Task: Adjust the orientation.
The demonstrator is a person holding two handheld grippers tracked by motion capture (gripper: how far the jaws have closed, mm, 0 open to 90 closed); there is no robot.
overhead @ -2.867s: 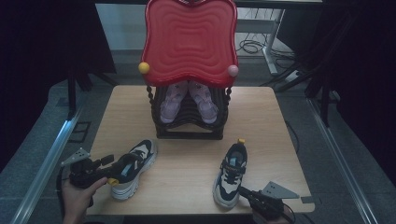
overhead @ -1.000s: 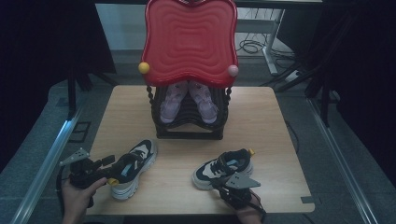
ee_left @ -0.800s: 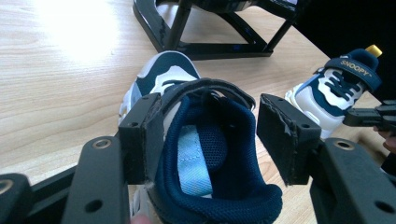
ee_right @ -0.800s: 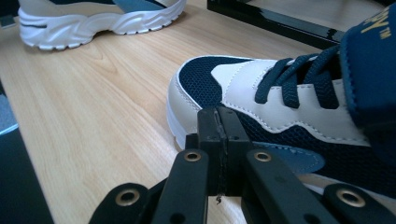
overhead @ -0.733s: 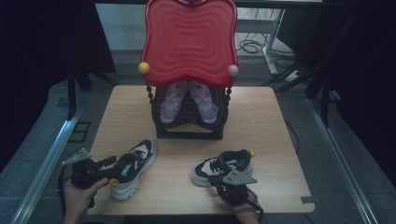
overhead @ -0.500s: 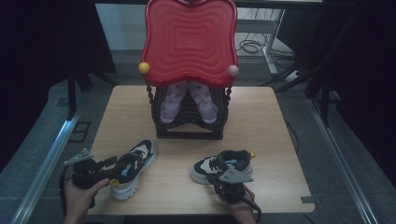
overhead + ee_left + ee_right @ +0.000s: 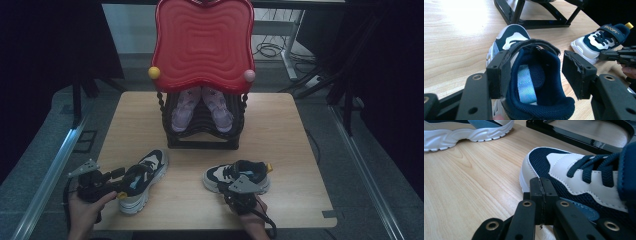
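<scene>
Jaws: left gripper (image 7: 536, 72) agape around shoe collar (image 7: 541, 100), right gripper (image 7: 541, 192) closed, empty, above pale wooden table (image 7: 295, 130).

A light wooden table (image 7: 295, 125) stands on grey speckled floor (image 7: 35, 165), with a metal rail (image 7: 47, 175) along its left and another (image 7: 367, 170) at the right. Behind it, dark curtains (image 7: 45, 40) flank a pale wall; cables (image 7: 270, 49) lie beside a white desk leg (image 7: 289, 47).

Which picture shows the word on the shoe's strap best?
The left gripper view: SNOOPY reads clearly on the right shoe's strap. The high view shows that shoe whole but too small to read. The right gripper view shows its toe and laces.
</scene>
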